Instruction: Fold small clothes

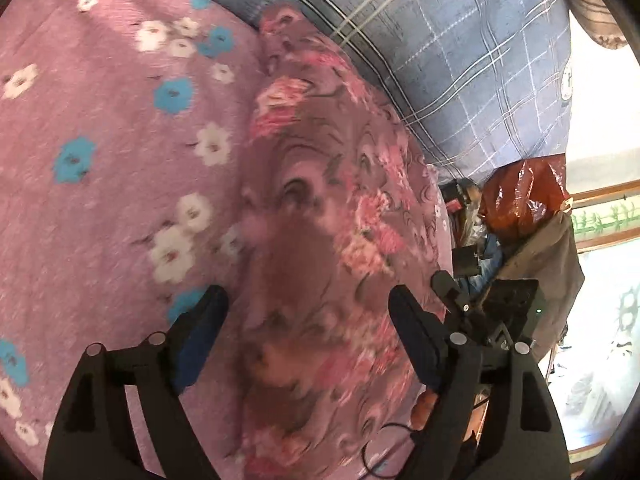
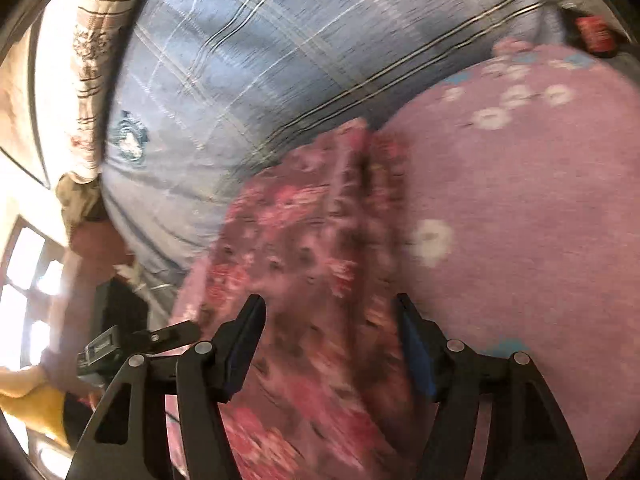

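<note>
Left wrist view: left gripper (image 1: 308,300), jaws spread, hovers over a maroon rose-print fleece garment (image 1: 320,208) on the mauve flowered bedspread (image 1: 100,120); right gripper (image 2: 330,308), jaws spread, hangs above the garment too, blue plaid quilt (image 2: 240,60) at 12 o'clock.

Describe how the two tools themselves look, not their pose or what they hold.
The left tool and the right tool look alike: matte black angular linkage arms with round silver pivot pins, each finger tapering to a point and lined with a blue pad. Near the left tool a thin black cable loops past. No markings are readable.
</note>
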`<state>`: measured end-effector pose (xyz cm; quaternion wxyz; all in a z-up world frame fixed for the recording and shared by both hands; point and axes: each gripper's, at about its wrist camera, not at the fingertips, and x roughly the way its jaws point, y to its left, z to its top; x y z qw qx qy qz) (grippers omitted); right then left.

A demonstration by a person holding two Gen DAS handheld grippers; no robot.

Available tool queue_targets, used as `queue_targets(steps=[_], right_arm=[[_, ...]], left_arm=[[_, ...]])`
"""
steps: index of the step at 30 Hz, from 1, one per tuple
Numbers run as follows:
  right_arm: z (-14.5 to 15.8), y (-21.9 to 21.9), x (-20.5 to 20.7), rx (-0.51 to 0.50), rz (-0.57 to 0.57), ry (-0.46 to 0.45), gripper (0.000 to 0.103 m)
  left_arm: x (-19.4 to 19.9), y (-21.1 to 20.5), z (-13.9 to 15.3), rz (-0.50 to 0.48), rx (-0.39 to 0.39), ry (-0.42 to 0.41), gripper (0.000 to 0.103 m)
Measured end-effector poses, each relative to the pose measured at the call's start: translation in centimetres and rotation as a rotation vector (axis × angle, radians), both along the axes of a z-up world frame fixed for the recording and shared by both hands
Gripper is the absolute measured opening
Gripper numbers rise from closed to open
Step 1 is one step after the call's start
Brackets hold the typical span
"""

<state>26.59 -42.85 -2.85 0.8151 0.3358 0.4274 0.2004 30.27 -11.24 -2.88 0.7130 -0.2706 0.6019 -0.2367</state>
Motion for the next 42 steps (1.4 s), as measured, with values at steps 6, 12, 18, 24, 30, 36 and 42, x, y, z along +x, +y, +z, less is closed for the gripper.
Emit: queue_targets(steps=[6, 12, 18, 24, 30, 36, 42], right_arm=[[0.9, 2.8, 0.7, -0.186, 0.024, -0.055, 0.031], [3.3, 4.8, -1.8, -0.364, -0.005, -0.126, 0.029], [6.3, 7.0, -5.7, -0.377, 0.033, -0.181, 0.028], [7.7, 12.3, -9.9, -0.308, 0.122, -0.220, 0.029], [2.9, 17.4, -13.8, -0.212, 0.245, -0.101, 0.031], [1.1, 16.6, -14.9, -0.213, 0.206, 0.013, 0.045], [5.2, 14.7, -12.6, -0.223, 0.074, -0.105, 0.048]], left_arm=[[0.0, -1.6, 1.2, -0.022, 0.104, -0.089, 0.030], [-2.3, -2.7, 4.0, -0.032, 0.246, -0.234, 0.027], [-5.4, 1.3, 6.9, -0.019, 0.215, -0.277, 0.027], [-12.1, 7.4, 8.4, 0.024, 0.250, -0.318, 0.027], [-16.8, 11.6, 3.8, 0.038, 0.285, -0.200, 0.031], [-17.9, 14.9, 2.7, 0.053, 0.243, -0.172, 0.044], [-15.0, 12.4, 7.4, 0.021, 0.367, -0.391, 0.058]])
